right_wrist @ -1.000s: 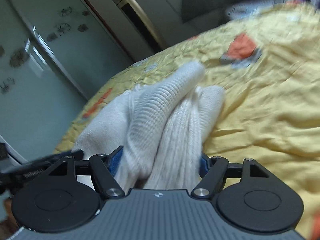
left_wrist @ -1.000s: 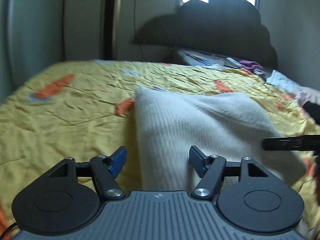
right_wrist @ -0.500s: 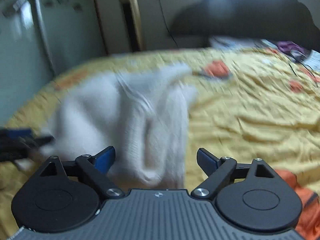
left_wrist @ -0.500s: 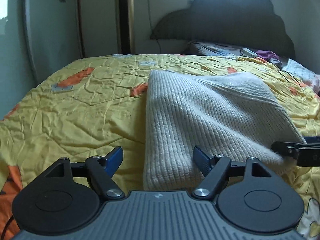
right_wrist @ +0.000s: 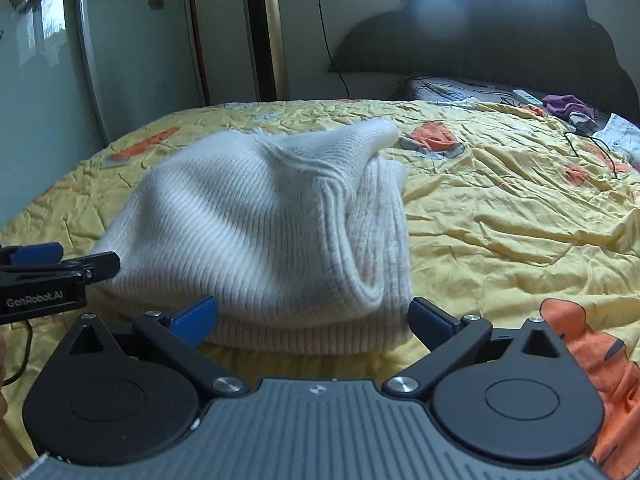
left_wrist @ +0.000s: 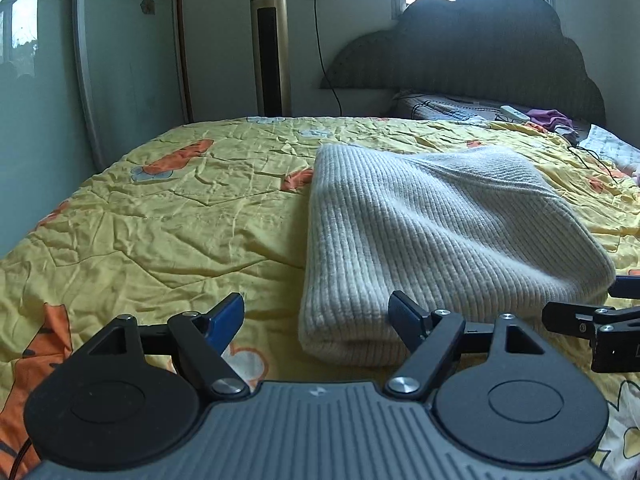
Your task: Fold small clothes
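Left gripper (left_wrist: 316,316), right gripper (right_wrist: 314,316): jaws opening.

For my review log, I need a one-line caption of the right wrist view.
Right hand-held gripper, jaws opening and empty, faces a folded white knit sweater on a yellow bedspread.

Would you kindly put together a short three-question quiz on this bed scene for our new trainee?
1. True or false: the white knitted sweater lies folded on the yellow bedspread.
2. Which is clamped on the sweater: A) left gripper, B) right gripper, C) neither?
3. Fill in: the tall gold tower fan stands beside the dark ____.

Key
1. True.
2. C; both sets of jaws are opening, with no cloth pinched.
3. Headboard.
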Available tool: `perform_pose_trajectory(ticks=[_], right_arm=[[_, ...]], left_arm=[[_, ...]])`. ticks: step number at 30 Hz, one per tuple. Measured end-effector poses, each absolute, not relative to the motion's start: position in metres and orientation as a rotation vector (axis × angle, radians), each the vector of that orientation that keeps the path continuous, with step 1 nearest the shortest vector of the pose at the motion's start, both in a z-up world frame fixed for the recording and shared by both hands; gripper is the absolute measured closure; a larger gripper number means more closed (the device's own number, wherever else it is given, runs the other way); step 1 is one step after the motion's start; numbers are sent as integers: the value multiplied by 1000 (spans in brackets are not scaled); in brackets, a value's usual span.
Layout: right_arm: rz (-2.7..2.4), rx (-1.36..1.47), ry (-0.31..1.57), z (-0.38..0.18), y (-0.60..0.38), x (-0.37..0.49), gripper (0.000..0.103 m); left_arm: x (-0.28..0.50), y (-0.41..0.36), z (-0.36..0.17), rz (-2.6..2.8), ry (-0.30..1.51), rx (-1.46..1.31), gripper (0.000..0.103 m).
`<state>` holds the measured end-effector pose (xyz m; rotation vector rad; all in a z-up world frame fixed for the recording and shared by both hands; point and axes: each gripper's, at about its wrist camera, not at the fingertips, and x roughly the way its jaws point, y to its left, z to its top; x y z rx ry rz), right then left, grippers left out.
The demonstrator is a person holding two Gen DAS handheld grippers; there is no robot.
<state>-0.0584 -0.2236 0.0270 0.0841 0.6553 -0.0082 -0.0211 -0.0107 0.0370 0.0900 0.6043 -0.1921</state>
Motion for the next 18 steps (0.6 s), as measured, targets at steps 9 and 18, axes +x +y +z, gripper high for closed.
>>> perform_pose_trajectory(ticks=[9,18], right_arm=[[-16,108,673,20,-221,-70,0],[-33,92,711,10,-219,-75,0]], left_arm=[[-34,-5,28,-166,619,97,23],[-37,-7,9,-160,689,140,22]])
